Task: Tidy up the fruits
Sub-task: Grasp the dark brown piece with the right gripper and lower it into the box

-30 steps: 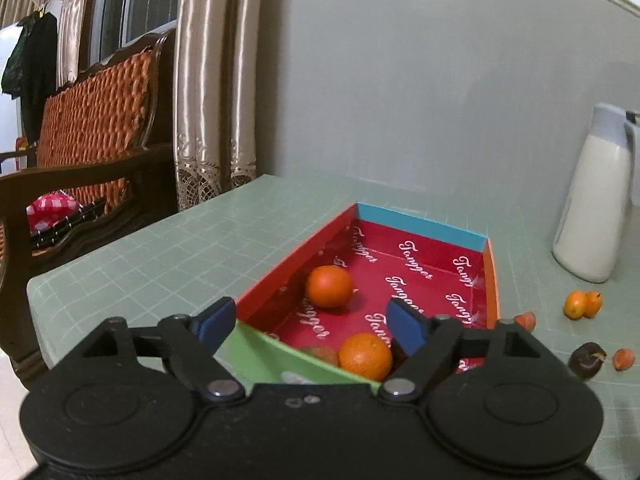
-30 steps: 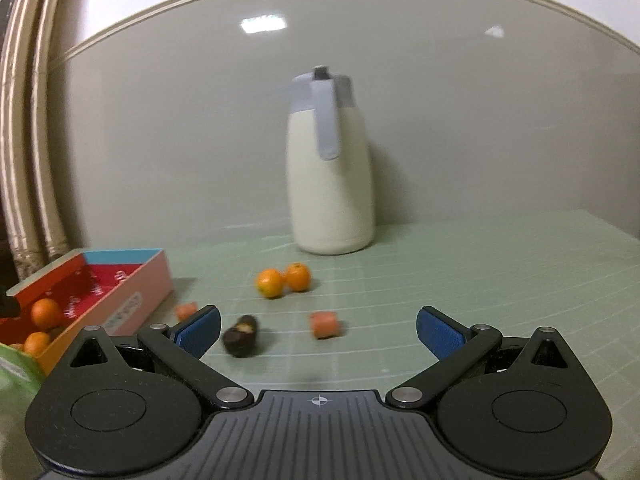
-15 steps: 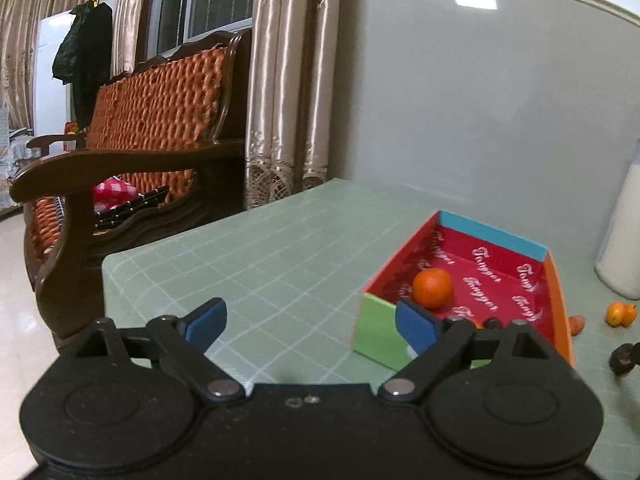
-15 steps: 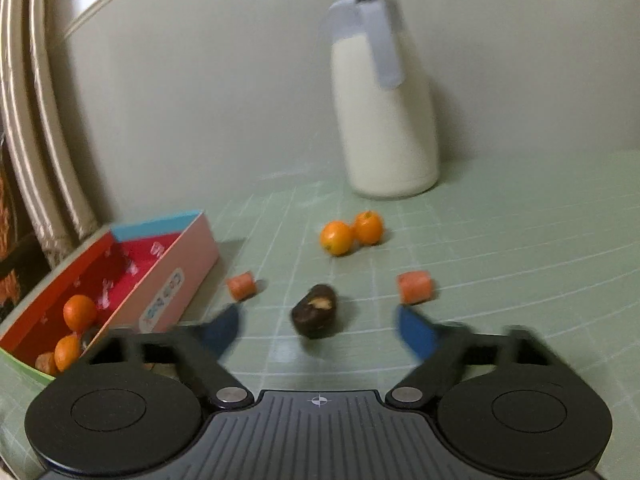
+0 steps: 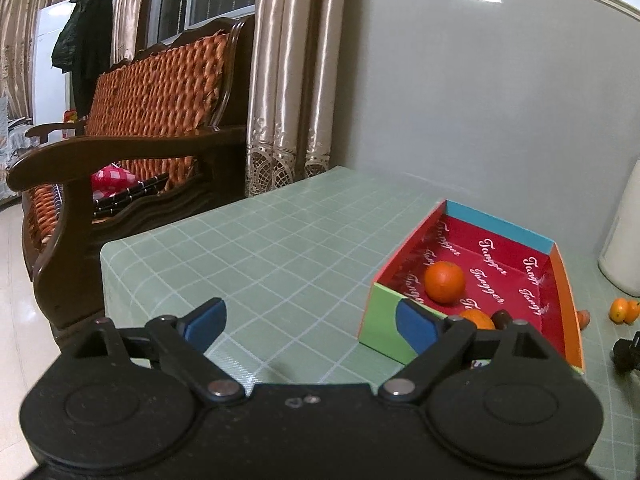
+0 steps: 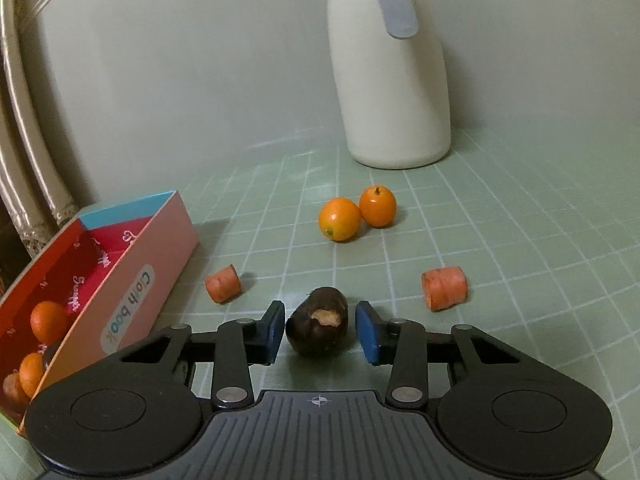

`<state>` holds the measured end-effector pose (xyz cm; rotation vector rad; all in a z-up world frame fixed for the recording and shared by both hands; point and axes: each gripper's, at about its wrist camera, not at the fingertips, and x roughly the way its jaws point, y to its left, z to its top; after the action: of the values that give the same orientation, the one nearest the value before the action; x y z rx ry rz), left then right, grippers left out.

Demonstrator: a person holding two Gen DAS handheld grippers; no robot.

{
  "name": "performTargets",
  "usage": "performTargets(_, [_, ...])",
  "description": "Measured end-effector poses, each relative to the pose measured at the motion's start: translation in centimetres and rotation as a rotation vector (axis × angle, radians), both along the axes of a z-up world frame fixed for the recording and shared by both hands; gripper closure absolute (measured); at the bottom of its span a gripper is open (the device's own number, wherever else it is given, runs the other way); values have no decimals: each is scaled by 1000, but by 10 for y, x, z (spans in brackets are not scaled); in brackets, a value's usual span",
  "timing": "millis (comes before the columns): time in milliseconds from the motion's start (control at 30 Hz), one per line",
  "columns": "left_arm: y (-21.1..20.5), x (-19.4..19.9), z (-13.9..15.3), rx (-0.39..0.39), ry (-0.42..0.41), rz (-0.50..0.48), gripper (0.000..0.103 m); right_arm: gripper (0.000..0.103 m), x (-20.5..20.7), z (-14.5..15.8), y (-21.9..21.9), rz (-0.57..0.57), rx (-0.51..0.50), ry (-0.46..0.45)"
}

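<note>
A dark brown fruit [image 6: 317, 327] lies on the green table between the blue pads of my right gripper [image 6: 320, 330]; the jaws stand a little apart from it on both sides, open. Two small oranges [image 6: 339, 218] touch each other behind it. Carrot pieces lie to the left [image 6: 223, 284] and right [image 6: 445, 288]. The red box [image 5: 560, 276] holds an orange [image 5: 444, 282], another orange [image 5: 474, 319] and a dark fruit [image 5: 501, 317]. It also shows in the right wrist view [image 6: 132, 280]. My left gripper [image 5: 308, 326] is open and empty, left of the box.
A tall white thermos jug [image 6: 390, 76] stands at the back by the wall. A wooden bench with an orange woven back [image 5: 132, 120] stands left of the table. Curtains [image 5: 288, 80] hang behind the table's left corner.
My right gripper has moved forward and down and narrowed around the dark brown fruit. My left gripper has swung left, away from the box.
</note>
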<state>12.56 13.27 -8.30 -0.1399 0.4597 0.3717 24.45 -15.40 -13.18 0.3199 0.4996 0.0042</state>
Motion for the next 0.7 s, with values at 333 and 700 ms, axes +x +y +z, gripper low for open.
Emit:
performTargets(333, [14,-3,1,-48,-1,68,17,71,-20,11,21,100,-36,-104])
performTargets(700, [12,-2,-1,-39,13,77,17,71,-66,34,76,442,-18,-333])
